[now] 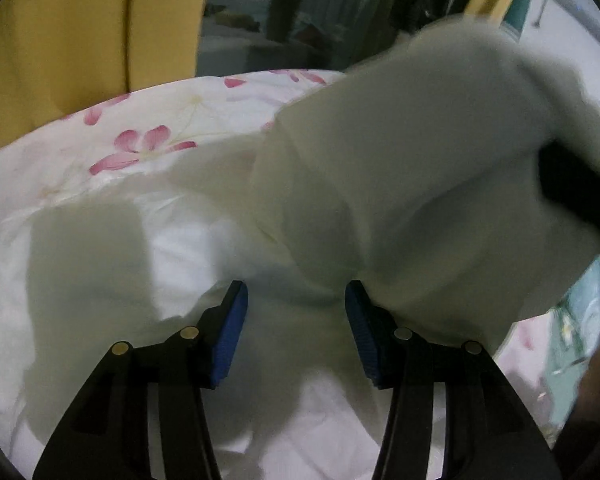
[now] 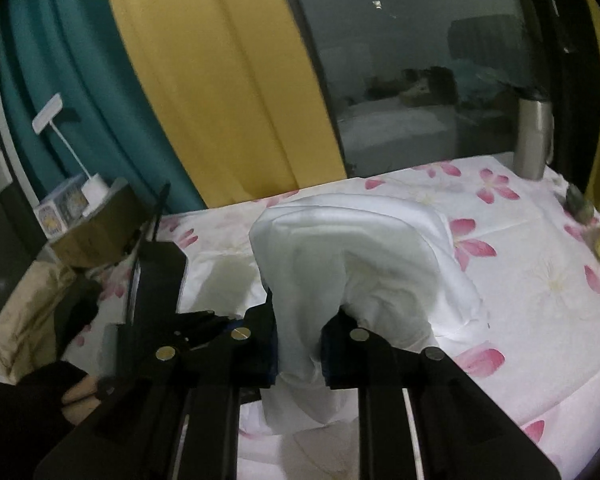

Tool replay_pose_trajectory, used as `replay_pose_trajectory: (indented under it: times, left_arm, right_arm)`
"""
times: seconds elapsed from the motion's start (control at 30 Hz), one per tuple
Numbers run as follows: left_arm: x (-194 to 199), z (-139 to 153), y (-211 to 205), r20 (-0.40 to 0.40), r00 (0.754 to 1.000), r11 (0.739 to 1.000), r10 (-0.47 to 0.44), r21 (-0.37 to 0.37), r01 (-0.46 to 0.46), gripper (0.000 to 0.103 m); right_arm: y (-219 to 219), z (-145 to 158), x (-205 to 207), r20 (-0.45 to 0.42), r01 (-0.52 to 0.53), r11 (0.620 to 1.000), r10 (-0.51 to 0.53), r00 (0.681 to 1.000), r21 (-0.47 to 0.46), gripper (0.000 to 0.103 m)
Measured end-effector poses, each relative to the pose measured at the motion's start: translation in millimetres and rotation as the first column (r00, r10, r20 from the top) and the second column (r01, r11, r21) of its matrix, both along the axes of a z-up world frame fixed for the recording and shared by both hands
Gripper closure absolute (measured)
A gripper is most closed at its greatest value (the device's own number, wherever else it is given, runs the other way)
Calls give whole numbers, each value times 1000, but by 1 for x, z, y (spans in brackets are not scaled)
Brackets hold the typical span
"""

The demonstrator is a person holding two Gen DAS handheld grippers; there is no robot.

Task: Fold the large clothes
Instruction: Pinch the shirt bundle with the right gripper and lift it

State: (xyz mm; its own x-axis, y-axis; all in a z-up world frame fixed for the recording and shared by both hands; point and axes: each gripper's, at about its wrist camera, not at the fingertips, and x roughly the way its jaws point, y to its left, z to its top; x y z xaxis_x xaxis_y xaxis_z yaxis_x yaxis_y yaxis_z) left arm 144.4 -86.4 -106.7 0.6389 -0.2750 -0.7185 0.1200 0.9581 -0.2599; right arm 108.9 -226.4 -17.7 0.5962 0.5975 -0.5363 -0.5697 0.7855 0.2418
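Observation:
A large white garment (image 2: pixel 364 248) lies bunched on a bed with a white sheet printed with pink flowers (image 2: pixel 520 248). My right gripper (image 2: pixel 300 344) is shut on a fold of the garment and holds it lifted above the bed. In the left wrist view the garment (image 1: pixel 400 184) hangs raised and blurred at the right. My left gripper (image 1: pixel 296 320) is open with its blue pads (image 1: pixel 230 340) apart, over white cloth on the bed, with nothing between them. The other gripper shows as a dark shape (image 1: pixel 576 196) at the right edge.
Yellow (image 2: pixel 228 80) and teal curtains (image 2: pixel 80 100) hang behind the bed beside a dark window (image 2: pixel 420 72). A steel flask (image 2: pixel 534 136) stands at the bed's far right. A cardboard box (image 2: pixel 100 220) with a small lamp sits at the left. My left gripper body (image 2: pixel 156 280) is close at the left.

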Motion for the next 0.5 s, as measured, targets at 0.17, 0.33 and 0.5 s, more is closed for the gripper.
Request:
replay_pose_trajectory:
  times: [0.17,0.33,0.5]
  left_arm:
    - [-38,28,37,89,995,999,38,-17,-37,50]
    - [-70,40,82,127,984,993,121,-29,-119,50]
    - [-91,42,123,144,971,982,190,-29,-188,50]
  right_arm:
    - [24,-1,-1,8,-5,999,6,1000,-50,87]
    - [57,-7,-1,7,-24,990,25,1000,-138,86]
    - [93,-20,-2,-26,-70,974,65,998,-216,82]
